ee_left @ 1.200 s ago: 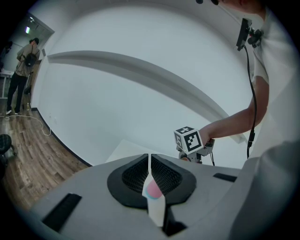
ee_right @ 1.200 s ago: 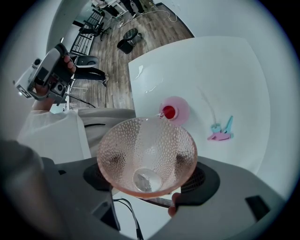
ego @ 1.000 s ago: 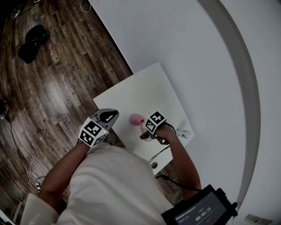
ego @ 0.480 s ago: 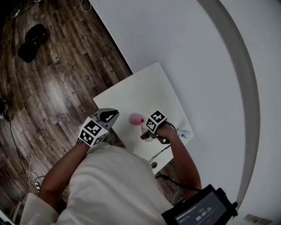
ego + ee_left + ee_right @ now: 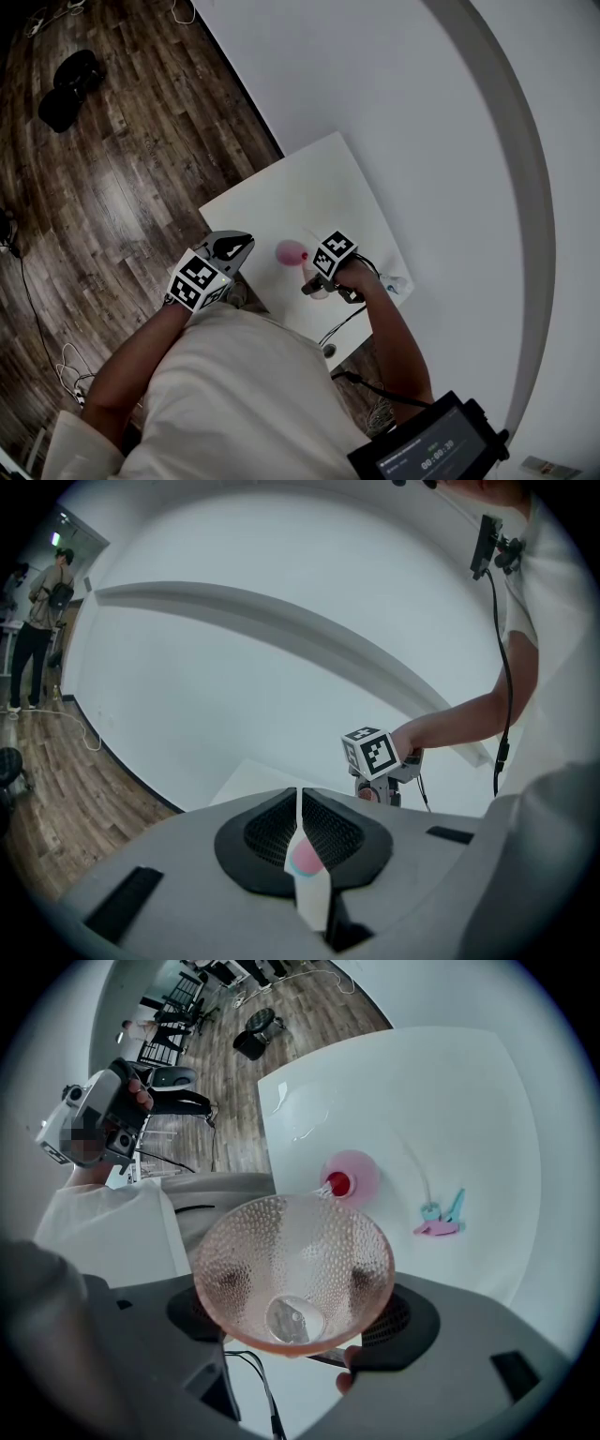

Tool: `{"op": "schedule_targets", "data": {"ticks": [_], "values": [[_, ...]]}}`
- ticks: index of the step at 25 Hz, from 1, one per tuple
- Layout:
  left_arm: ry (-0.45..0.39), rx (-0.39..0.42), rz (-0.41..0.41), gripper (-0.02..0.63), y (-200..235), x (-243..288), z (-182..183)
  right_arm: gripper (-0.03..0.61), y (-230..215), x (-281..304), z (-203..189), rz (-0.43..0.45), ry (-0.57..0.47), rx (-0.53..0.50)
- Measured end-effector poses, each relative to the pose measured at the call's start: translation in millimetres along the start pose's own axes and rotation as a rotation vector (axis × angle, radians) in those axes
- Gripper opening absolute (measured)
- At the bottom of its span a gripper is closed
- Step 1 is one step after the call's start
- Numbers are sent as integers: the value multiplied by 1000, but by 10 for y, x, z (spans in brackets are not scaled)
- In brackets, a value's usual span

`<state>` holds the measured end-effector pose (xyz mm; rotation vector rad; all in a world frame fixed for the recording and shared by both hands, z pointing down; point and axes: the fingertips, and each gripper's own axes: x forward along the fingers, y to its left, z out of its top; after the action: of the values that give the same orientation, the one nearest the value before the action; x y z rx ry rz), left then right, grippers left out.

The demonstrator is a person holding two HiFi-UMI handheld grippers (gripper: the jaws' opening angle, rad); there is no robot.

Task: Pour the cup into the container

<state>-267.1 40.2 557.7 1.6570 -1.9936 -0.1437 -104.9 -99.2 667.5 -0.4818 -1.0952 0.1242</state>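
A clear pink dimpled cup (image 5: pixel 292 1274) is tipped over, its rim above a small pink container (image 5: pixel 354 1177) holding red contents (image 5: pixel 337 1183). My right gripper (image 5: pixel 292 1309) is shut on the cup. In the head view the right gripper (image 5: pixel 317 281) hangs just right of the pink container (image 5: pixel 290 251) on the white table (image 5: pixel 309 192). My left gripper (image 5: pixel 234 247) is shut and empty at the table's left edge. In the left gripper view the container (image 5: pixel 305 857) shows through the slit between the jaws, with the right gripper (image 5: pixel 379 761) beyond.
Small pink and teal items (image 5: pixel 441 1221) lie on the table right of the container. A small white object (image 5: pixel 394 283) sits at the table's right edge. A cable (image 5: pixel 339 328) hangs off the near edge. Wooden floor (image 5: pixel 112 178) surrounds the table.
My right gripper has shifted slightly up and to the right with the cup. The left gripper has stayed still.
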Motion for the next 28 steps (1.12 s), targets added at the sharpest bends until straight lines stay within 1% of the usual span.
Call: {"op": "schedule_targets", "data": {"ticks": [15,28], "values": [[-3,2,5,12,-6,-6,-20,376,-4,10,-36,9,20,3],[-7,-3,8,11,7,-77,4,376,33,-53,16,9,38,-4]]}}
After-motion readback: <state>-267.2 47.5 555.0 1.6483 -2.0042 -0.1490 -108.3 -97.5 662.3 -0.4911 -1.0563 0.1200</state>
